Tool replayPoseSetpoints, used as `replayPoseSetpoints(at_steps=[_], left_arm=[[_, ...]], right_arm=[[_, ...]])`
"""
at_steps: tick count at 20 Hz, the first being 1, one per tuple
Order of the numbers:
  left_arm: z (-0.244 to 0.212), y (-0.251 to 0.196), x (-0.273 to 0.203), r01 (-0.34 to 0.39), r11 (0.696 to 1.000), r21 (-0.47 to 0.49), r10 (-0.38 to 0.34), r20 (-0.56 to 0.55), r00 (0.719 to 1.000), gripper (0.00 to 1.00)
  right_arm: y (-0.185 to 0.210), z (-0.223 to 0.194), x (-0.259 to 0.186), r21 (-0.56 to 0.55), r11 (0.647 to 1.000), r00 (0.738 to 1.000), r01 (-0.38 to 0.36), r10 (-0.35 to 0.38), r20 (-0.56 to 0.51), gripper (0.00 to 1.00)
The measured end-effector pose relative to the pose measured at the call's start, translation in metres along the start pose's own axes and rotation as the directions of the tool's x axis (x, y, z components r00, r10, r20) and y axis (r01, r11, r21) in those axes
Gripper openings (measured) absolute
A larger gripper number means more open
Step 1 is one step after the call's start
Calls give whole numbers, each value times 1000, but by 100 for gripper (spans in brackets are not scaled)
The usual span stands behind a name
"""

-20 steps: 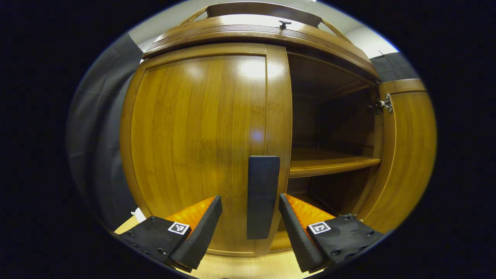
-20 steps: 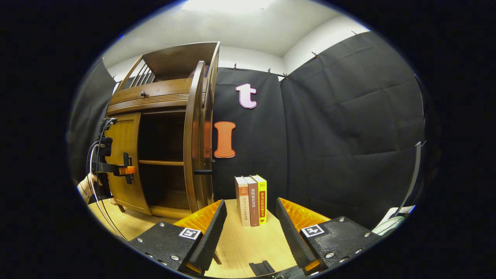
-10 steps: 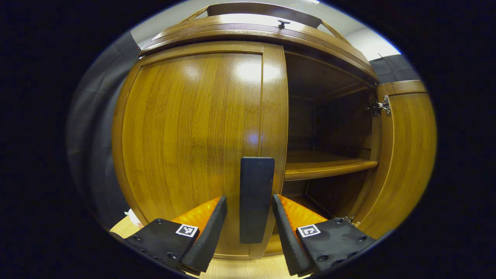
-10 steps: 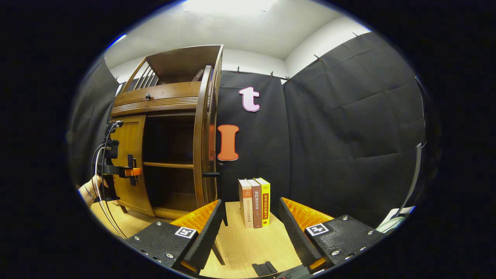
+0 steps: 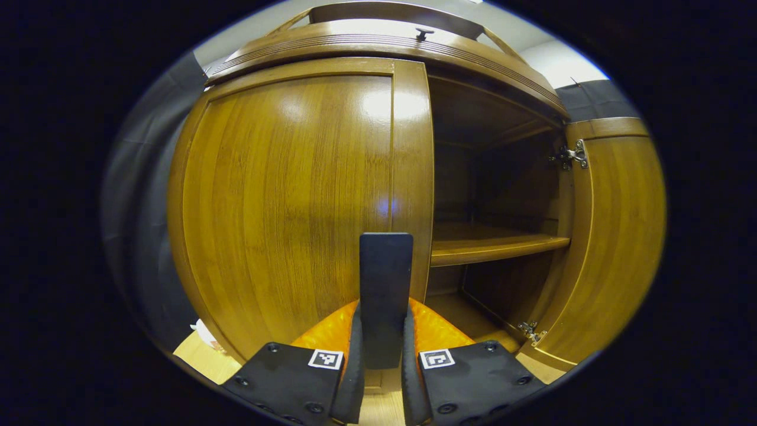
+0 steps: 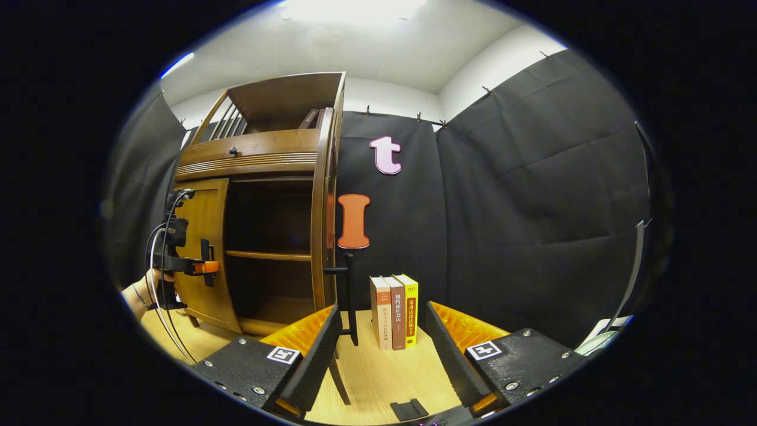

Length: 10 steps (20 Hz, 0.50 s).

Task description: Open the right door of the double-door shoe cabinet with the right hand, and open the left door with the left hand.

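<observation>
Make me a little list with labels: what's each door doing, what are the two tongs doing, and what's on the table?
Right door: brown wooden door, swung wide open.
Left door: brown wooden door, closed.
Left tongs: shut on the left door's dark upright handle.
Right tongs: open, holding nothing.
Table: three upright books on the light wooden tabletop.

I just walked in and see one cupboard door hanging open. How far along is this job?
The right door already stands wide open. The left gripper is shut on the left door's handle; that left door looks closed, so pulling it open is left.
</observation>
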<state>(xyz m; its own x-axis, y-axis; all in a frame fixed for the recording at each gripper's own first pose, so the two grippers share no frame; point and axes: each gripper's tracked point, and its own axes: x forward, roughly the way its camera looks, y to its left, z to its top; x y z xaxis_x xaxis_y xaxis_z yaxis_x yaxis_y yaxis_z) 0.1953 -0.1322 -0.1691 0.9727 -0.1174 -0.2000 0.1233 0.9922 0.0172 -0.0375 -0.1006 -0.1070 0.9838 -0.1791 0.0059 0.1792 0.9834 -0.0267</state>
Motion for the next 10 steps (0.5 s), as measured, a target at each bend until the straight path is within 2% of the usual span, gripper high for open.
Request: replayPoseSetpoints(at_steps=[2,4,5,6,7,10], left_arm=[[0,1,-15,16,1000,-10,-16,1,1000,37],[4,1,-31,3,998,-57,-2,19,1000,30],[2,2,-39,2,999,-44,-1,19,1000,24],[1,7,-48,6,1000,-17,-6,26,1000,29],[0,9,-56,12,1000,-1,-12,21,1000,29],[1,11,-79,37,999,-32,-37,2,999,29]], right_arm=[[6,2,-1,9,1000,1000,-13,13,0,87],[12,4,-3,19,999,1000,-28,28,1,87],[17,5,-6,24,999,999,-37,37,0,87],[21,5,-8,28,999,999,-46,46,-2,87],[24,6,-10,28,998,999,-52,53,-3,87],[30,6,-13,38,997,998,-63,63,-5,87]])
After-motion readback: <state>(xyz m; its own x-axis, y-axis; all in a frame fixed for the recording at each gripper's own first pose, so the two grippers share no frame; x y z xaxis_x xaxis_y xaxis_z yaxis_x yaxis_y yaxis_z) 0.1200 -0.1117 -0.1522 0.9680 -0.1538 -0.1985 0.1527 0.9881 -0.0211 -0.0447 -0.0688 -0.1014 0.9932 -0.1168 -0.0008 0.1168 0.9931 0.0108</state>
